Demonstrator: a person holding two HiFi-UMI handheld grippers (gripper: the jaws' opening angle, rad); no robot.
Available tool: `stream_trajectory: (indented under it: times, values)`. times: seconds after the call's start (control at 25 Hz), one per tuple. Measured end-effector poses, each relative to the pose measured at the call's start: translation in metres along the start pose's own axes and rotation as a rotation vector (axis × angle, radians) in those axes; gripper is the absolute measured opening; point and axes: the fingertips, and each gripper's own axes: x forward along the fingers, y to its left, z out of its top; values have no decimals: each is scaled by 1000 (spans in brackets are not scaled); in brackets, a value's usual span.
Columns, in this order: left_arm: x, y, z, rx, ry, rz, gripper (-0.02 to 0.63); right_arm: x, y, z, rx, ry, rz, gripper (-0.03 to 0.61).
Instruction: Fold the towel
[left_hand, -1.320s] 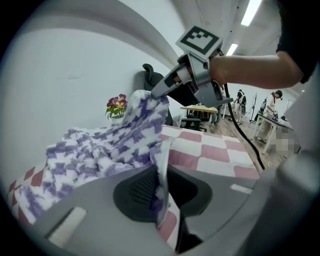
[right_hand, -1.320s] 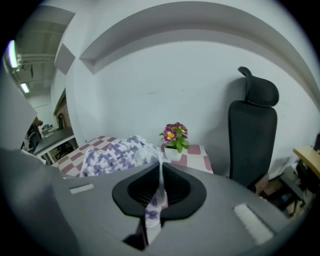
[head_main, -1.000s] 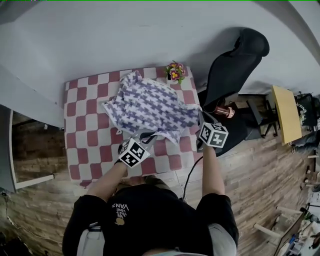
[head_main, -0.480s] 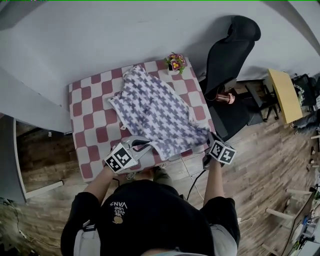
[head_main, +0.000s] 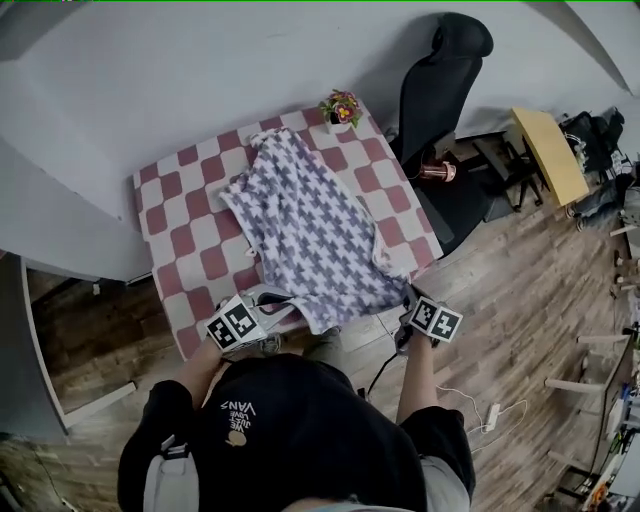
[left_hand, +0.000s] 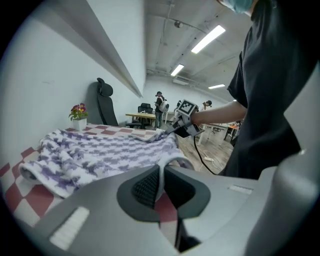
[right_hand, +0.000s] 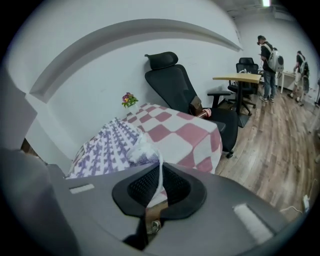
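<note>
A white towel with a purple houndstooth pattern (head_main: 310, 225) lies stretched lengthwise over the red-and-white checked table (head_main: 185, 215). Its near edge hangs past the table's front edge. My left gripper (head_main: 283, 303) is shut on the towel's near-left corner (left_hand: 167, 159); the cloth runs between the dark pads. My right gripper (head_main: 405, 297) is shut on the near-right corner (right_hand: 145, 145), held beyond the table's front right corner. In the left gripper view the right gripper (left_hand: 172, 131) shows across the towel (left_hand: 100, 150).
A small pot of flowers (head_main: 341, 108) stands at the table's far corner. A black office chair (head_main: 440, 70) stands right of the table, a copper-coloured object (head_main: 437, 172) on its seat. A yellow desk (head_main: 545, 150) is further right. A cable (head_main: 450, 395) lies on the wood floor.
Both grippers have pulled the towel's near corners toward the person and past the table's front edge. The bunched towel has been drawn out long and flat.
</note>
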Motion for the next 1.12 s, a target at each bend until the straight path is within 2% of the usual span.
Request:
stream_trajectory:
  times: [0.24, 0.4, 0.52, 0.64, 0.76, 0.88, 0.92, 1.0, 1.12]
  values:
    - [-44, 3, -48, -10, 74, -68, 15, -2, 40, -85, 41, 103, 39, 18]
    - [-70, -4, -81, 15, 163, -109, 14, -7, 67, -131, 46, 168, 79, 18]
    - [-90, -3, -104, 28, 239, -107, 15, -12, 90, -163, 29, 228, 124, 19]
    - [-100, 3, -110, 54, 267, -75, 15, -11, 107, -174, -28, 260, 131, 22]
    - [-101, 2, -104, 50, 256, -63, 22, -10, 114, -155, -123, 221, 102, 42]
    - [-107, 2, -90, 13, 214, -50, 71, -13, 120, -114, -206, 131, 90, 97]
    - [-110, 7, -85, 4, 195, -27, 77, -13, 123, -97, -230, 100, 92, 106]
    - [-117, 21, -74, -2, 160, 33, 131, -11, 133, -63, -277, 42, 104, 107]
    - [-125, 37, -56, 2, 158, 76, 169, 0, 151, -12, -346, -9, 144, 114]
